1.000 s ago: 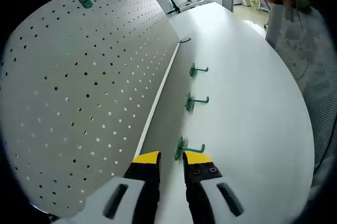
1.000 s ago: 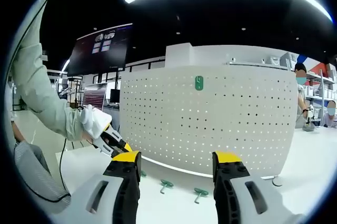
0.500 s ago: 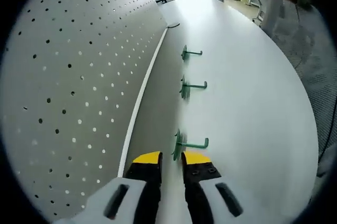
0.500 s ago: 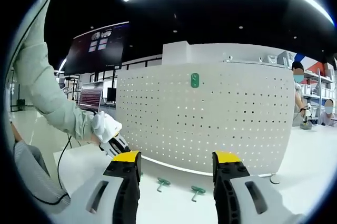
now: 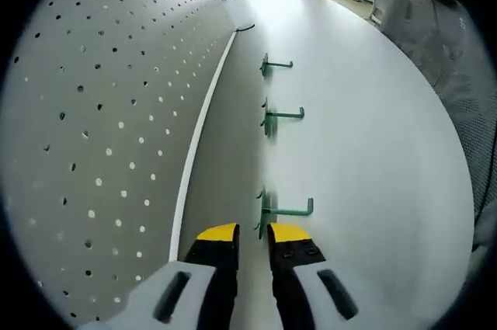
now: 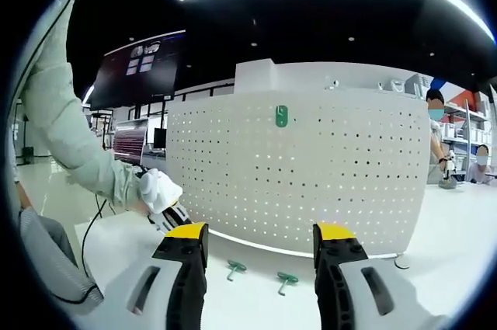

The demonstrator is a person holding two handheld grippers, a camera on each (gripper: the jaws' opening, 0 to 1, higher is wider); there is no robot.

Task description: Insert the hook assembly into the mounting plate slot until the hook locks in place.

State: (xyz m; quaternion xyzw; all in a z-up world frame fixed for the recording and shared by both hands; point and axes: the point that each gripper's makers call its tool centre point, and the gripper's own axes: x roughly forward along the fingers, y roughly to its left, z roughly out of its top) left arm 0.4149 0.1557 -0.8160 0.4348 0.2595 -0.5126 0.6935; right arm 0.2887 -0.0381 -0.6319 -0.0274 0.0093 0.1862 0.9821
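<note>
Hooks lie in a row on the white table (image 5: 373, 159), three green ones beside the foot of the pegboard (image 5: 101, 112). The nearest hook (image 5: 281, 211) sits just ahead of the left claw (image 5: 252, 231), whose yellow tips stand narrow with nothing between them. A fourth green hook (image 6: 281, 116) is already mounted high on the pegboard in the right gripper view, where two loose hooks (image 6: 233, 268) show on the table below the board.

The step in hand looks like the pick-up of that nearest hook. To do it well, I would bring the tips down around the base plate or the shaft close to it, not the upturned end, so the back tabs stay free to enter the holes — and close squarely, since a light piece like this will likely skid on the smooth table.

Against a second ago, the left claw has come lower and closer to the nearest hook, with its gap narrower than before. The right claw (image 6: 260, 231) is spread wide, empty and raised, much as it was, while the gloved hand (image 6: 159, 190) has dropped toward the table.
</note>
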